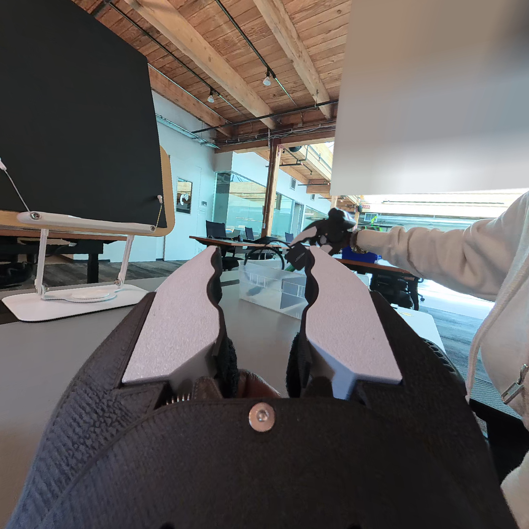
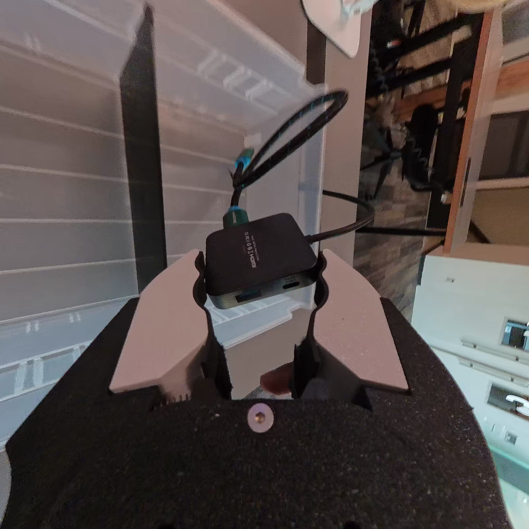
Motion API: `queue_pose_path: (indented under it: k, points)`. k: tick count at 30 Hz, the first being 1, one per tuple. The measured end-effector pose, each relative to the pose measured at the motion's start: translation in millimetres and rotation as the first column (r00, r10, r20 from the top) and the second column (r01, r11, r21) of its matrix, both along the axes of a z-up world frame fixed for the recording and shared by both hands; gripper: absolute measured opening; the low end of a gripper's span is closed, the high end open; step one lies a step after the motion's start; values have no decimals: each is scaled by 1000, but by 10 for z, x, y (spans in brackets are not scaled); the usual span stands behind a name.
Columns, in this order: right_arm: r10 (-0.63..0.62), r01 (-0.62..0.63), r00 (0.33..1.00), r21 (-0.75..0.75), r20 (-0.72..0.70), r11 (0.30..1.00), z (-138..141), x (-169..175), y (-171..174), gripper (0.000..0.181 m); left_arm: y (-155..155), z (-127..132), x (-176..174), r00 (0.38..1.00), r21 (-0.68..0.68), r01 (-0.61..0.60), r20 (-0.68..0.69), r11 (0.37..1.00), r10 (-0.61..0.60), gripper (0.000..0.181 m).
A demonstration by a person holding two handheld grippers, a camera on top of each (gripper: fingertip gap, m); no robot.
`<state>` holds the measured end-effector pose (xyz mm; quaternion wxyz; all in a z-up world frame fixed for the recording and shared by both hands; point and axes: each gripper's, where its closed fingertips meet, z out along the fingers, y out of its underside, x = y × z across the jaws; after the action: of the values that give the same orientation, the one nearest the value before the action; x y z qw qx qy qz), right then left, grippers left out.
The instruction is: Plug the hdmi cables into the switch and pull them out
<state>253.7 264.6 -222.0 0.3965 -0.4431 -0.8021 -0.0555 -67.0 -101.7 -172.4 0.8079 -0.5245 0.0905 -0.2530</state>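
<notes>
So the biggest thing around is the clear plastic bin (image 2: 71, 171) on the grey table (image 1: 57, 357), and the right gripper (image 2: 260, 274) is holding the switch (image 2: 257, 254) up in the air right over it. Its jaws are closed onto the two side edges of that little black box, near the front end. A braided HDMI cable (image 2: 300, 126) loops off the far side, with its green plug (image 2: 235, 219) already seated in a port, and a thinner black lead (image 2: 352, 220) trails off to the right.

The left gripper (image 1: 263, 266) sits wide open with nothing in it, low over the table.

My guess: the switch is light, rigid and kinda slick, so keep squeezing the flat sides. The cable's springy, so grab the hard plug shell, not the cord.
</notes>
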Motion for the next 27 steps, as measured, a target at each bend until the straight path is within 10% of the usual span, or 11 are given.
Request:
queue_pose_path:
  k: [14, 23, 27]
  points:
    - [-305, 334, 942, -449, 138, 828, -422, 296, 180, 59, 30, -34, 25, 1000, -20, 14, 6, 1000, -14, 54]
    - [-402, 500, 851, -288, 338, 817, -650, 395, 249, 24, 31, -54, 96, 999, -32, 46, -6, 998, -47, 53]
    - [-381, 549, 812, -355, 442, 757, -513, 353, 152, 61, 22, -53, 102, 999, -29, 45, -12, 999, -46, 52]
